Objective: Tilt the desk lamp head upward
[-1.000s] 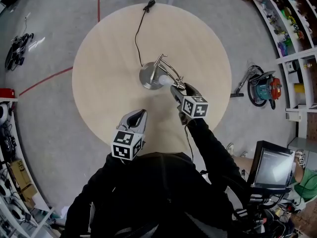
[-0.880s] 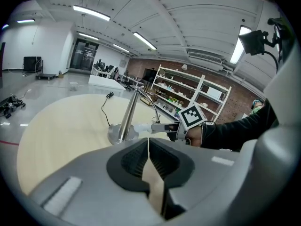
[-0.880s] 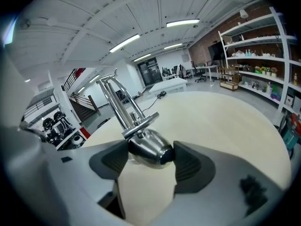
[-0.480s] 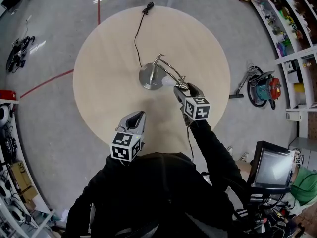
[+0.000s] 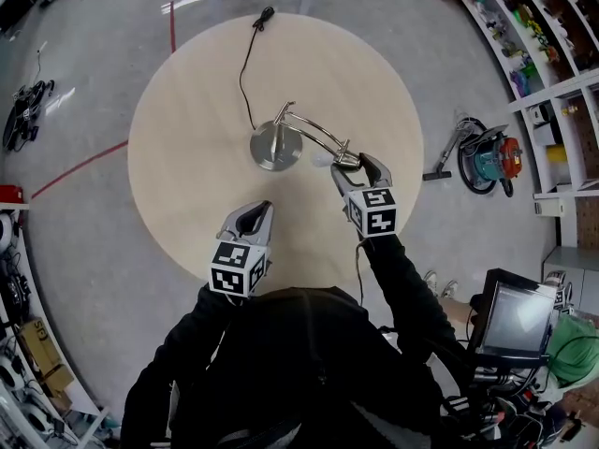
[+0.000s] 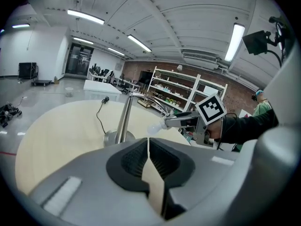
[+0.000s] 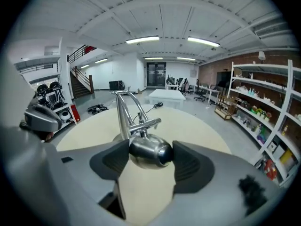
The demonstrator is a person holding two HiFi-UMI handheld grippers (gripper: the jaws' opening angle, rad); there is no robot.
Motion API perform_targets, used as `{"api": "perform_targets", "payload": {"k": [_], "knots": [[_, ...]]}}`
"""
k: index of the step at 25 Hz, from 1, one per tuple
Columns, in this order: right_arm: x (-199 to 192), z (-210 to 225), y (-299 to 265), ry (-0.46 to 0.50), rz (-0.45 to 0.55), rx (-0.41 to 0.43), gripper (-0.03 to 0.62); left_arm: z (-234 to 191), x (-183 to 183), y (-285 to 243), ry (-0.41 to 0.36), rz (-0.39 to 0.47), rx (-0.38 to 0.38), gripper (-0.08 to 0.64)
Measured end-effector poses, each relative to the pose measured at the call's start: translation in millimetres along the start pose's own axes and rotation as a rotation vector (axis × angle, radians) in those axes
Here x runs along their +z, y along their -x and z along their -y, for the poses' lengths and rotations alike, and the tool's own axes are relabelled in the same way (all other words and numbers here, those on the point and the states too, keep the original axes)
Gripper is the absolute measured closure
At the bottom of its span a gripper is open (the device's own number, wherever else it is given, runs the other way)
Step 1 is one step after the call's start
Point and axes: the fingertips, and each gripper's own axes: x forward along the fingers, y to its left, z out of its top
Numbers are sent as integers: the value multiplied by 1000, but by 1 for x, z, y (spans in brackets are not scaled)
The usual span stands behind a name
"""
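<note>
The lamp head (image 7: 149, 152) sits at the centre of the right gripper view, clamped between the pads of the right claw (image 7: 146, 160), with its hinge bar (image 7: 146, 124) just above. In the head view its long axis runs left to right. The bulb (image 5: 321, 160) points left toward the lamp base (image 5: 274, 148) on the round desk (image 5: 187, 101), and the claw grasps the right end. The left claw (image 5: 256, 219), clenched on nothing, hangs at lower left, well apart, so the right hand is nearer. The tilt likely pivots about that hinge. No brand or readable writing shows.
</note>
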Motion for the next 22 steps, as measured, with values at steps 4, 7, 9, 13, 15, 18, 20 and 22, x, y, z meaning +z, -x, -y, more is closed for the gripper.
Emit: {"api": "perform_targets", "payload": {"k": [4, 7, 9, 13, 15, 18, 20, 22], "knots": [[25, -14, 42, 69, -4, -27, 291, 19, 34, 16, -173, 46, 17, 501], [36, -14, 53, 129, 7, -45, 291, 17, 61, 6, -325, 108, 59, 472], [42, -14, 59, 163, 23, -50, 292, 11, 77, 0, -352, 140, 75, 472], [55, -15, 72, 196, 66, -53, 299, -2, 108, -3, -283, 187, 87, 469], [62, -15, 76, 189, 89, -53, 307, -2, 117, -4, -235, 201, 74, 469], [65, -13, 77, 171, 103, -52, 314, 18, 104, -24, -143, 154, -33, 469], [65, -12, 76, 167, 103, -52, 316, 49, 88, -54, -163, 98, -153, 458], [66, -12, 73, 166, 104, -49, 318, 80, 76, -83, -208, 48, -278, 385]]}}
